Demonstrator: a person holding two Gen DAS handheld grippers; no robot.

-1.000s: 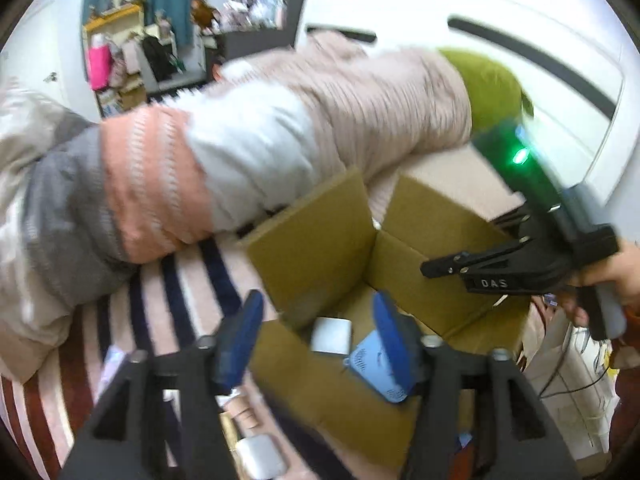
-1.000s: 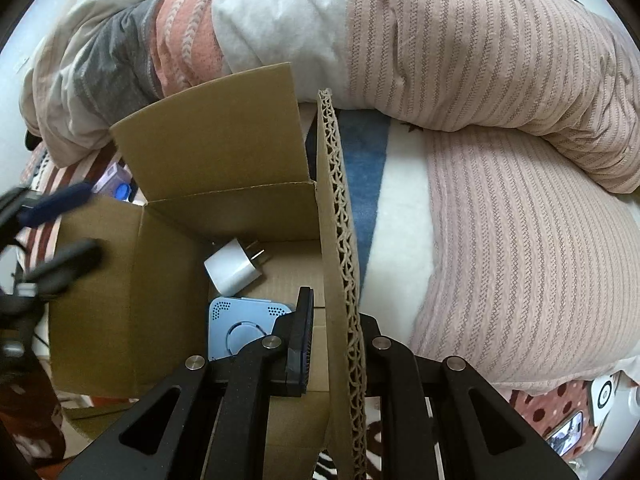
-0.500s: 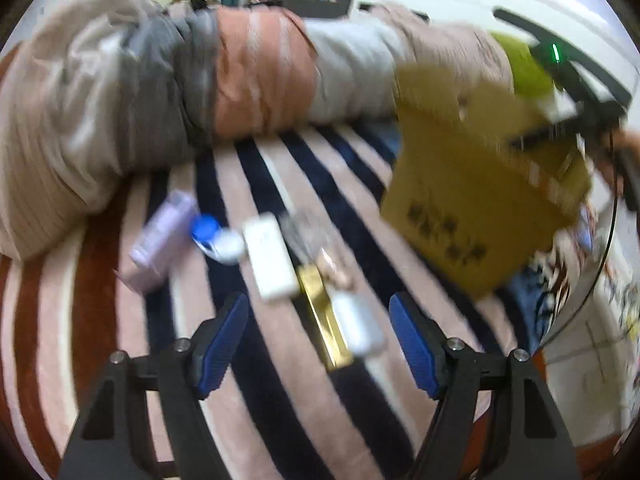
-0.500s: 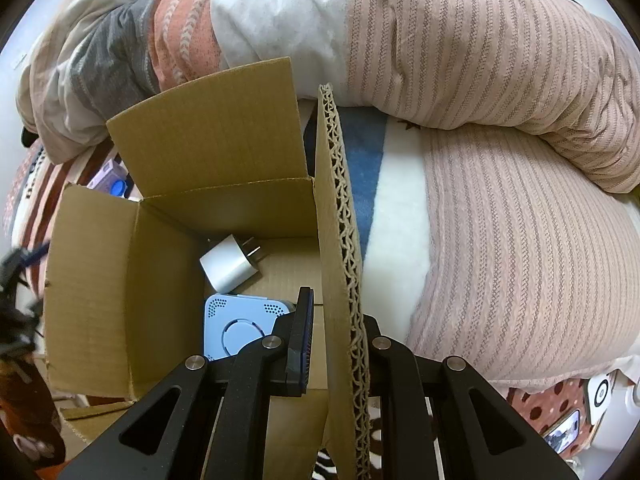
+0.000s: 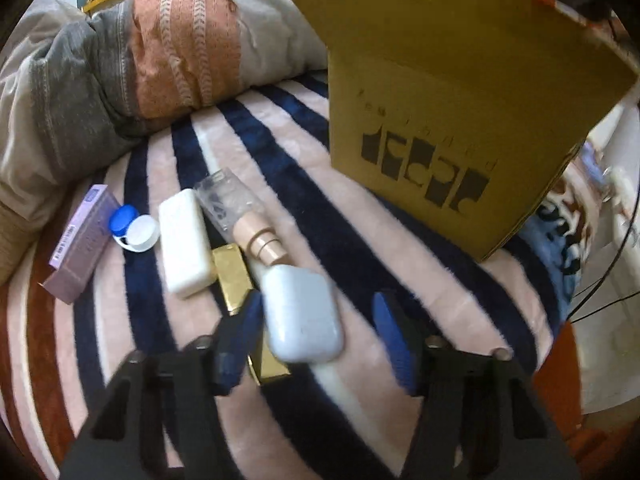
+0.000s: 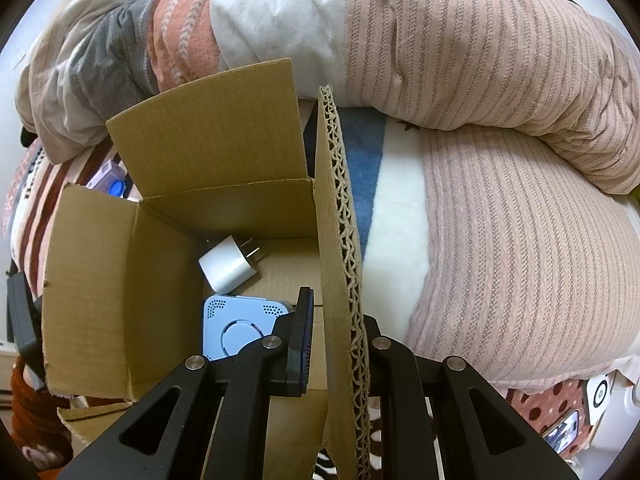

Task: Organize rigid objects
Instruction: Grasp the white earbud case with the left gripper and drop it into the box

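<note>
In the left wrist view my left gripper [image 5: 318, 332] is open, its blue pads on either side of a white earbud case [image 5: 301, 314] on the striped blanket [image 5: 360, 264]. Beside the case lie a gold bar [image 5: 232, 278], a beige tube [image 5: 256, 232], a white oblong case [image 5: 185, 246], a blue-and-white contact lens case [image 5: 132, 226] and a purple box [image 5: 80, 246]. In the right wrist view my right gripper [image 6: 332, 344] is shut on the cardboard box's flap [image 6: 340, 264]. Inside the cardboard box [image 6: 92, 288] lie a white charger plug [image 6: 228, 266] and a blue square device [image 6: 236, 328].
A rolled striped duvet [image 5: 140, 64] lies behind the objects, and it also shows in the right wrist view [image 6: 460, 60]. The box's outer side [image 5: 440, 140] stands to the right of the left gripper. A cable [image 5: 600, 280] hangs at the bed's right edge.
My left gripper has swung from above the box to the loose objects and come down around the white earbud case. The right gripper has kept its hold on the flap.
</note>
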